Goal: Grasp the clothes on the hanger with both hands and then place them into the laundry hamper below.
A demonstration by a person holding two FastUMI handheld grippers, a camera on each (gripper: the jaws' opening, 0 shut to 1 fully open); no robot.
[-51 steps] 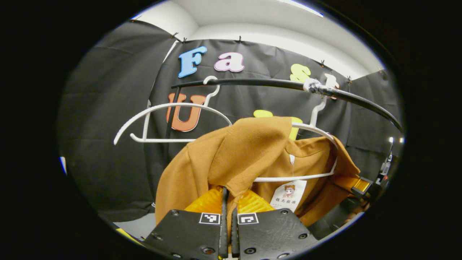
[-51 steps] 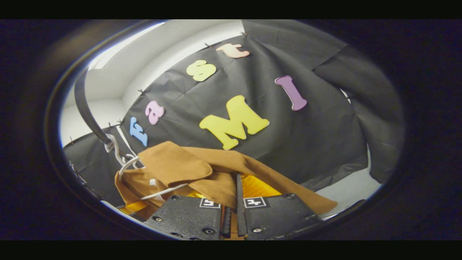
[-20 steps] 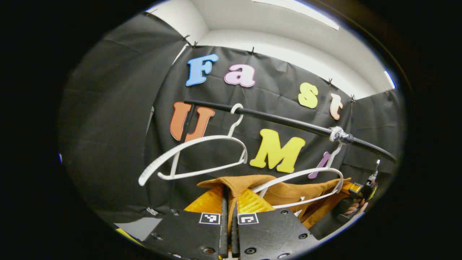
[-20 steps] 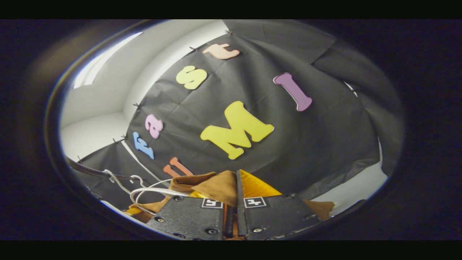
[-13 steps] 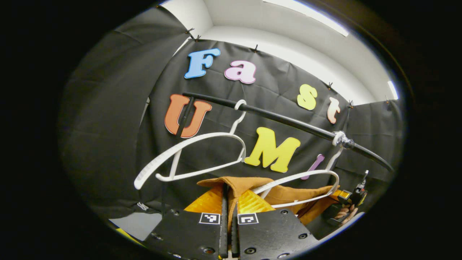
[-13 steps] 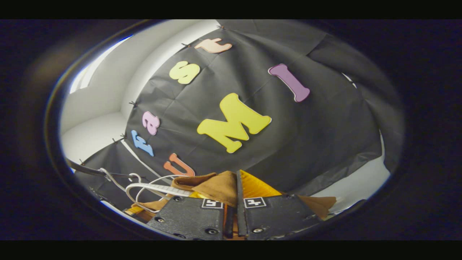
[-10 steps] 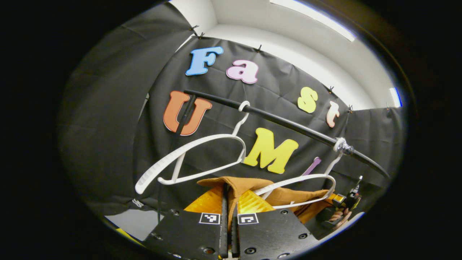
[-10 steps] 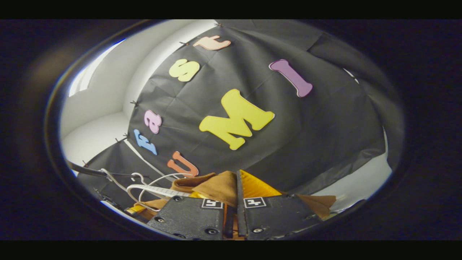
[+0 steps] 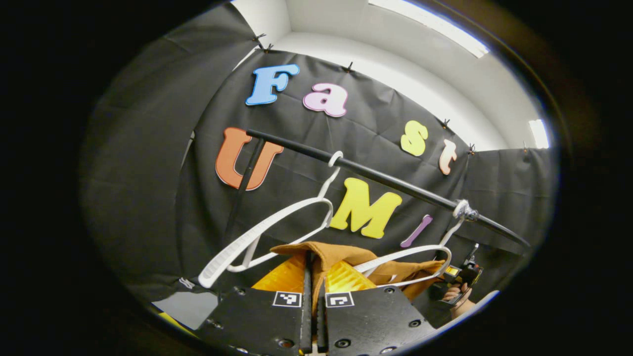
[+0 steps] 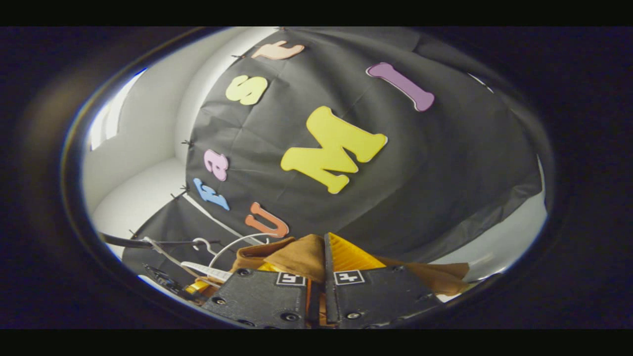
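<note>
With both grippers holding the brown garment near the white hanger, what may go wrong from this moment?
1. The brown garment lies close against the white hanger, so it may snag there on the way down.
2. The left gripper and the right gripper each pinch only a small fold, so the cloth might slip out.
3. A snagged hanger could tug on the black rail.

Brown garment point(image 9: 341, 253), white hangers point(image 9: 267, 232), black rail point(image 9: 385, 180).

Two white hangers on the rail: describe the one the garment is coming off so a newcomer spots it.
Find the black horizontal rail across the booth wall. Two white plastic hangers hang from it; take the right hanger, whose hook is wrapped at the rail. Unlike the bare left hanger, it has brown cloth beside its lower bar.
</note>
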